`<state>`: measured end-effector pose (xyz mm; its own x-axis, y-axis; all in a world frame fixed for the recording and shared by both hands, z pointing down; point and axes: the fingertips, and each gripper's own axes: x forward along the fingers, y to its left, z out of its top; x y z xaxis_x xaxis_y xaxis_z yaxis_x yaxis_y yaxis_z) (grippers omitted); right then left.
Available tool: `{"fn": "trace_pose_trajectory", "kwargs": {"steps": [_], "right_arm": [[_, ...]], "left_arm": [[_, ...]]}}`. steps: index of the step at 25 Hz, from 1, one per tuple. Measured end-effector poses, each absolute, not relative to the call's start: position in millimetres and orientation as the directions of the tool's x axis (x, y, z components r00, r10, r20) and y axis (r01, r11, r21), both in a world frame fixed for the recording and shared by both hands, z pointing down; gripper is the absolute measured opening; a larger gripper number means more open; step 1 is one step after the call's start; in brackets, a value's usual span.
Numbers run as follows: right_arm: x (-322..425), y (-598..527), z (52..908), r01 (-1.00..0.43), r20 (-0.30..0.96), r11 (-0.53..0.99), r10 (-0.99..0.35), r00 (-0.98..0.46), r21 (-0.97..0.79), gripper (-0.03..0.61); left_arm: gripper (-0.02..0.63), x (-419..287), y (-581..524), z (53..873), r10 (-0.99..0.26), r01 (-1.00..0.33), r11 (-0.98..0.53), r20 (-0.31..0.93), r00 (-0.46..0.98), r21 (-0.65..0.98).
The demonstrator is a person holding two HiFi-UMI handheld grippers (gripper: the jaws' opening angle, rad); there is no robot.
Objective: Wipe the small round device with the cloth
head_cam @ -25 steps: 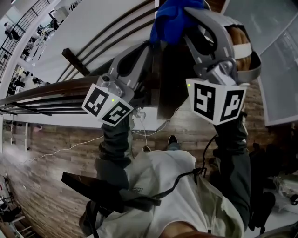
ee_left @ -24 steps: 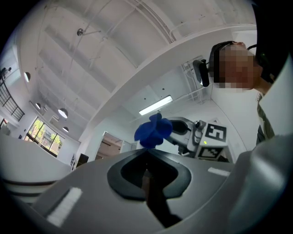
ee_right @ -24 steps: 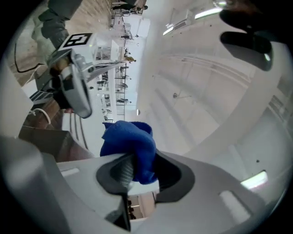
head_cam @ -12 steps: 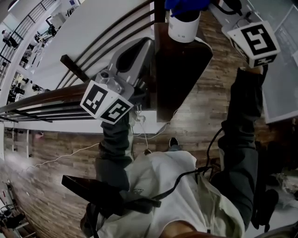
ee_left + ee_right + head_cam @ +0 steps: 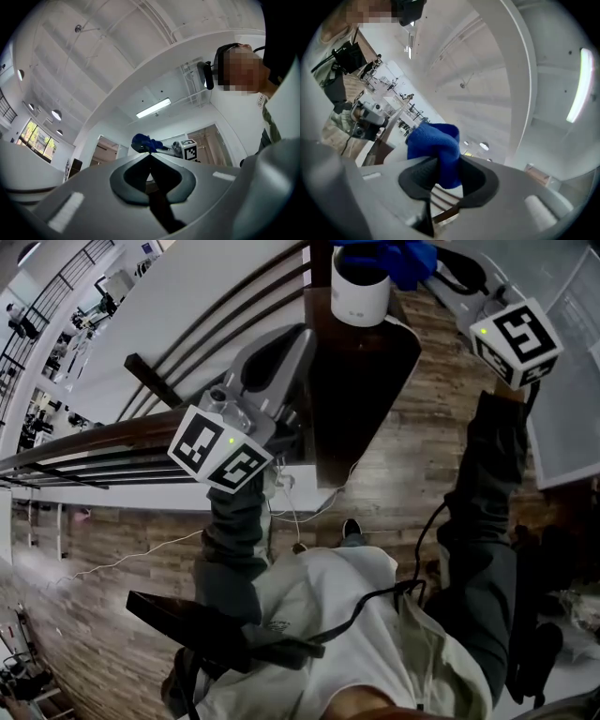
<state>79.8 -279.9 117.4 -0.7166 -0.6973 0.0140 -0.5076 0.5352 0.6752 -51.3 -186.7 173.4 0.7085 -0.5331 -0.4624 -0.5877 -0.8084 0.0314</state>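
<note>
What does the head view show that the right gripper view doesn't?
Only the head view shows the small round device, white, standing on the dark table, plus the left gripper and the wooden floor. Only the right gripper view shows, up close, the fingers squeezing the blue cloth, and a long ceiling light. Both show that cloth held in the right gripper.
</note>
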Motion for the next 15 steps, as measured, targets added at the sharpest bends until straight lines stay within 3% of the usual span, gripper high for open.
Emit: {"fn": "trace_pose_trajectory", "kwargs": {"steps": [3, 5, 9, 15], "right_arm": [[60.2, -260.0, 71.4, -0.533, -0.154, 0.348, -0.710, -0.687, 0.771, 0.110], [47.1, -255.2, 69.5, -0.503, -0.163, 0.281, -0.724, -0.670, 0.817, 0.109], [59.3, -261.1, 90.2, -0.567, -0.160, 0.387, -0.708, -0.687, 0.727, 0.109], [71.3, -266.7, 163.1, -0.521, 0.049, 0.549, -0.717, -0.695, 0.653, 0.109]], "left_arm": [[0.000, -55.7, -185.0, 172.4, -0.542, -0.595, -0.803, -0.464, 0.701, 0.038], [0.000, -55.3, -182.7, 173.4, -0.544, -0.594, -0.803, -0.458, 0.703, 0.042], [0.000, -56.8, -178.5, 174.6, -0.549, -0.597, -0.801, -0.450, 0.705, 0.041], [0.000, -55.1, -176.7, 172.5, -0.552, -0.597, -0.800, -0.456, 0.698, 0.055]]}}
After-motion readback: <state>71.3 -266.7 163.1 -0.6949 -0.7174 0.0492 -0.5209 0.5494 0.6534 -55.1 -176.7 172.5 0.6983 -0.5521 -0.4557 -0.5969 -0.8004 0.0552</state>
